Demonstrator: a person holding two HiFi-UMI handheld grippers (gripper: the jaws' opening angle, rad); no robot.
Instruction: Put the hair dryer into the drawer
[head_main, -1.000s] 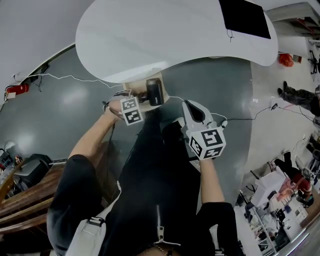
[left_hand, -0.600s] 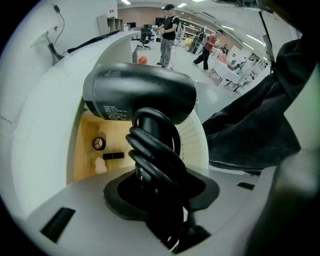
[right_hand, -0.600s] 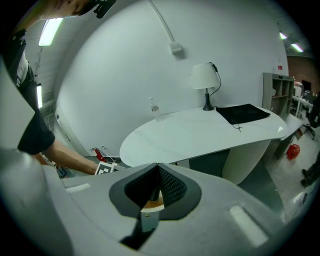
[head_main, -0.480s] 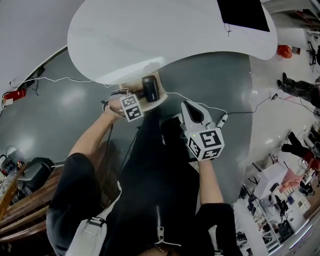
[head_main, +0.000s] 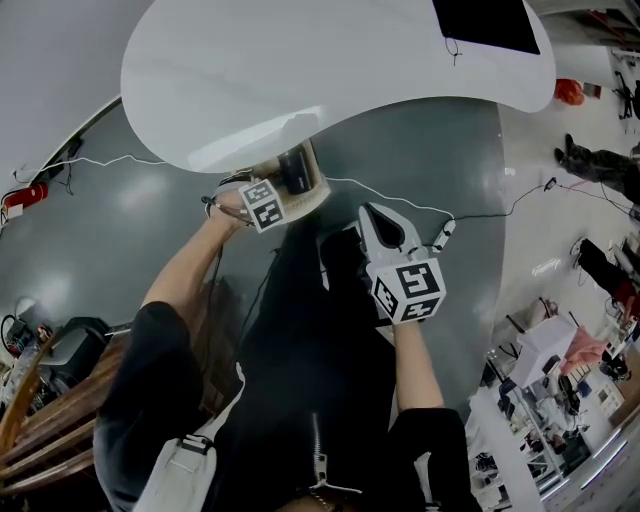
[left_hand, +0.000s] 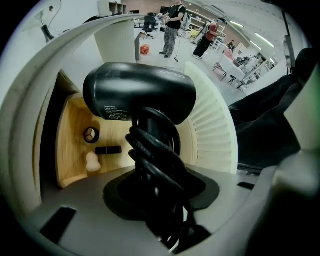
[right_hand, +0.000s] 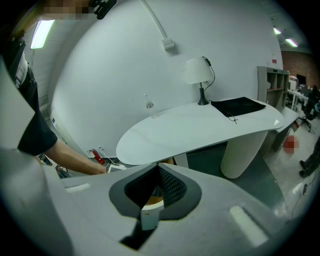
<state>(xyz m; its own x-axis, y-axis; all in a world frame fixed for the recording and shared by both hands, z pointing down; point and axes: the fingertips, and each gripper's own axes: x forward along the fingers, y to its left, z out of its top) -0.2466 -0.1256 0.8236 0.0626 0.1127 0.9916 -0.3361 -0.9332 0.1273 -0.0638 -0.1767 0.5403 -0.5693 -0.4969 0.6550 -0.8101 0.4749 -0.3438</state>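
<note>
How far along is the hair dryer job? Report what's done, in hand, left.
Done: the drawer stands open under the desk. In hand: the left hand-held gripper grips the hair dryer by its cord-wrapped handle, over the drawer. Left: set it inside and release.

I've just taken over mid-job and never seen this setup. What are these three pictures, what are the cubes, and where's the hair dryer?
No robot arm here: a person holds a two-jaw tool in each hand, and the marker cubes belong to those tools. The head view looks down from the person's head; the other two come from cameras riding on each tool. The left tool grips the black hair dryer by its cord-wrapped handle, over the open wooden drawer below the white table. A few small items lie in the drawer. The right tool is held aside, jaws together, empty.
</note>
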